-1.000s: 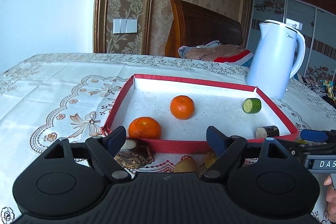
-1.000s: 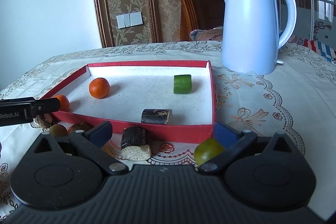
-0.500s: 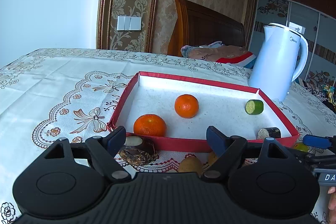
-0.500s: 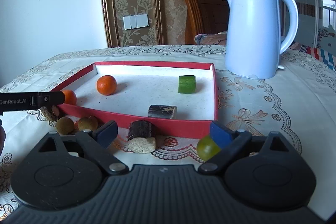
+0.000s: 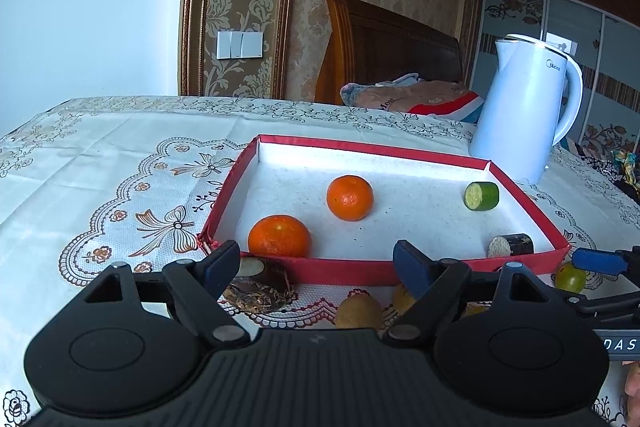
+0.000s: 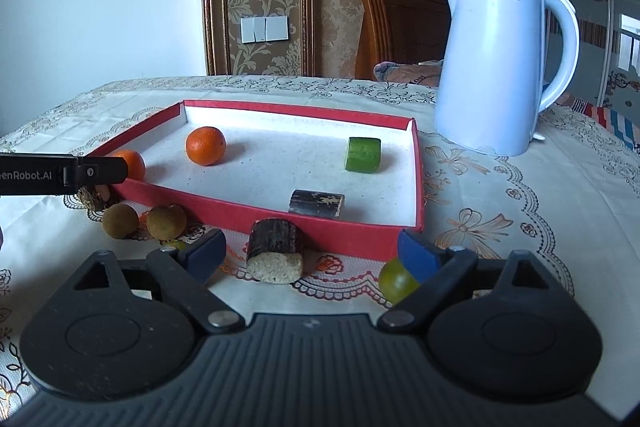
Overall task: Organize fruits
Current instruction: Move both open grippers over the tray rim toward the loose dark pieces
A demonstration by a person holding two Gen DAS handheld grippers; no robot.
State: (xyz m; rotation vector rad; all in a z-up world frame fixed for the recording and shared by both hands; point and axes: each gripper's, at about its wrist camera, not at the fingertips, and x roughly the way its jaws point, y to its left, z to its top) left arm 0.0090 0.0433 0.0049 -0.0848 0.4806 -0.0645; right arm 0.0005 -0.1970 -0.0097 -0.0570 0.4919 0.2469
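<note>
A red-rimmed tray (image 5: 344, 269) (image 6: 328, 233) holds two oranges (image 5: 350, 197) (image 6: 205, 145), a green cucumber piece (image 5: 482, 195) (image 6: 363, 154) and a dark sugarcane piece (image 5: 511, 245) (image 6: 317, 203). In front of the tray lie a second sugarcane piece (image 6: 275, 250), two brown longans (image 6: 120, 221) (image 5: 358, 311), a green grape-like fruit (image 6: 396, 279) (image 5: 571, 277) and a dark scaly fruit (image 5: 258, 287). My left gripper (image 5: 316, 263) is open and empty, in front of the tray's near wall. My right gripper (image 6: 310, 249) is open around the loose sugarcane piece, apart from it.
A white electric kettle (image 5: 528, 115) (image 6: 496, 83) stands behind the tray's right corner. The table wears a lace-patterned cloth (image 5: 120, 187). A wooden chair back (image 5: 384, 43) rises beyond the far edge.
Both grippers have pulled back and risen a little, so more of the table in front of the tray shows. Both stay open. No fruit has moved.
</note>
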